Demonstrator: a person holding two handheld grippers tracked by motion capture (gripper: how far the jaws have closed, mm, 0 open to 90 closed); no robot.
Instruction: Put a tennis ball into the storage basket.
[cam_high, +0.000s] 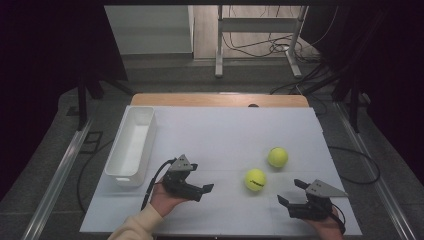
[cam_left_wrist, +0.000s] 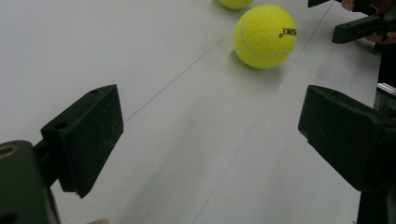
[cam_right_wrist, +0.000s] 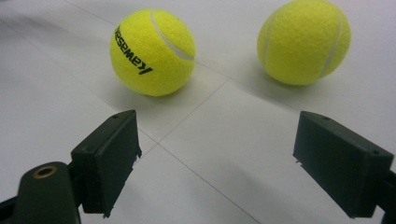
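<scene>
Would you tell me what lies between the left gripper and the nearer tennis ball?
Only bare white table separates left gripper from nearer tennis ball, in the high view.

Your table (cam_high: 220, 135) has a white top, with a wooden edge showing along the far side. On it: a white rectangular bin (cam_high: 131, 146) at your left, two yellow tennis balls, near one (cam_high: 255, 180) and far one (cam_high: 277, 157), right of centre, close but apart.

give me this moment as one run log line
left gripper: open, empty | right gripper: open, empty | near tennis ball: on table between grippers | far tennis ball: on table | white bin: left
</scene>
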